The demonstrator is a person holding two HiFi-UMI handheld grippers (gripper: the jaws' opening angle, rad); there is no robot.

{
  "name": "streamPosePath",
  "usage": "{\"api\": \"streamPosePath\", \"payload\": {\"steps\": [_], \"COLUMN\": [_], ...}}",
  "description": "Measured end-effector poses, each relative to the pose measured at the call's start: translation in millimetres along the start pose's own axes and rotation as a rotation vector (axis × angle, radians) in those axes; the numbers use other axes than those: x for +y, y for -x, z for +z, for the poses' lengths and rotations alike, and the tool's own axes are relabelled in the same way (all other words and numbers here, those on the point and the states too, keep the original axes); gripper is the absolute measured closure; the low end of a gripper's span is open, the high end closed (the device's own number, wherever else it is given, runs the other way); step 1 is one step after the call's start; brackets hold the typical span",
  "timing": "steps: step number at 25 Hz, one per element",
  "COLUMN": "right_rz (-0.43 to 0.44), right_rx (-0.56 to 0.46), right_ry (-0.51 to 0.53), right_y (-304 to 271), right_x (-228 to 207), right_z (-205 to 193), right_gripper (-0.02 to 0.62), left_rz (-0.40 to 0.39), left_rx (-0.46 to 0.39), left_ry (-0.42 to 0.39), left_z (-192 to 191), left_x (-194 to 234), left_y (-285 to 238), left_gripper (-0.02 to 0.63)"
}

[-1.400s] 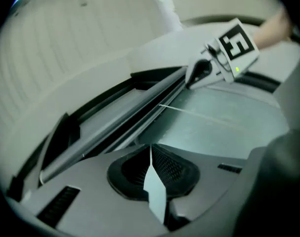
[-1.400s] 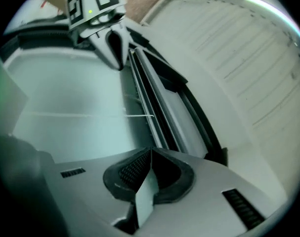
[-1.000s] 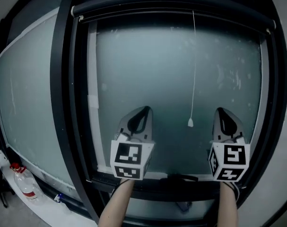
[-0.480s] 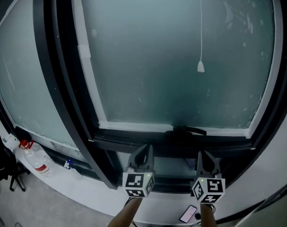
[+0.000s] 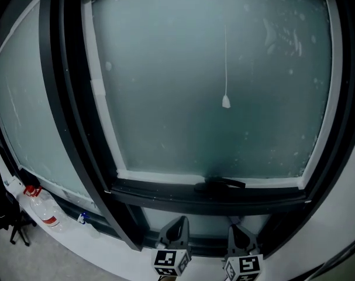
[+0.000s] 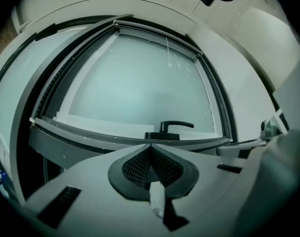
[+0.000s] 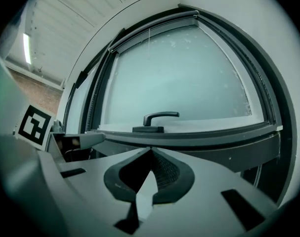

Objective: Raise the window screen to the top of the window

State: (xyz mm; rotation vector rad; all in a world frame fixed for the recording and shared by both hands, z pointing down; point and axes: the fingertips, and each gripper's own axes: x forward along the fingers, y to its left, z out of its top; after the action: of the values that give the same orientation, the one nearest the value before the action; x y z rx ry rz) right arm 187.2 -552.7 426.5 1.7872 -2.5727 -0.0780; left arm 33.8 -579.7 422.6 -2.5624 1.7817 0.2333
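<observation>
This is an indoor room in a plain office or workplace style; which one can't be told. A large window (image 5: pixel 66 98) with a dark metal frame, frosted glass, a lever handle (image 5: pixel 219 184) and a pull cord (image 5: pixel 226 101) fills the far side. Overhead, a white slatted ceiling (image 7: pixel 65 28) carries a strip light (image 7: pixel 27 47) next to a brick wall (image 7: pixel 21 78). At the left, a plastic bottle (image 5: pixel 42 206) stands near what looks like a black chair base (image 5: pixel 4 215).
</observation>
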Motion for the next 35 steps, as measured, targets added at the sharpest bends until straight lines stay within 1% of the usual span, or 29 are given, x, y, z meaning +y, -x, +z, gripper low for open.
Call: {"api": "streamPosePath", "payload": {"steps": [3, 7, 9, 12, 15, 18, 22, 28, 31, 35], "right_rz": [0.04, 0.053, 0.06, 0.039, -0.002, -0.03, -0.026, -0.014, -0.028, -0.063], "right_rx": [0.023, 0.012, 0.004, -0.011, 0.004, -0.001, -0.012, 0.0, 0.004, 0.009], "right_ry": [0.003, -0.043, -0.018, 0.005, 0.013, 0.01, -0.009, 0.019, 0.024, 0.031], "right_y": [10.2, 26.0, 35.4, 49.0, 67.8, 79.6, 96.1, 104.6, 117.6, 148.1], "right_x": [10.4, 22.4, 37.5, 61.7, 85.4, 115.7, 149.8, 183.8, 186.0, 179.8], "right_z": [-11.0, -10.6, -8.3, -4.7, -5.3, -1.0, 7.3, 18.9, 22.1, 27.4], "right_gripper": [0.589, 0.589, 0.589, 0.589, 0.589, 0.589, 0.589, 0.589, 0.589, 0.589], "left_rz": [-0.002, -0.035, -0.048, -0.073, -0.106, -0.137, -0.162, -0.157, -0.14, -0.093], "left_rx": [0.011, 0.026, 0.027, 0.018, 0.015, 0.026, 0.034, 0.01, 0.009, 0.017], "left_ry": [-0.027, -0.014, -0.021, -0.02, 0.017, -0.013, 0.017, 0.02, 0.029, 0.044], "left_z": [-5.6, -10.2, -8.5, -3.3, 2.6, 11.7, 19.9, 28.8, 31.9, 35.3], "left_x": [-11.1, -23.9, -24.1, -17.2, -11.4, 3.2, 5.4, 6.8, 10.9, 17.4], "left_y": [5.1, 23.7, 40.3, 67.7, 97.5, 120.9, 148.1, 173.4, 185.2, 211.6], "left_gripper": [0.601, 0.601, 0.601, 0.601, 0.601, 0.601, 0.601, 0.601, 0.601, 0.601]}}
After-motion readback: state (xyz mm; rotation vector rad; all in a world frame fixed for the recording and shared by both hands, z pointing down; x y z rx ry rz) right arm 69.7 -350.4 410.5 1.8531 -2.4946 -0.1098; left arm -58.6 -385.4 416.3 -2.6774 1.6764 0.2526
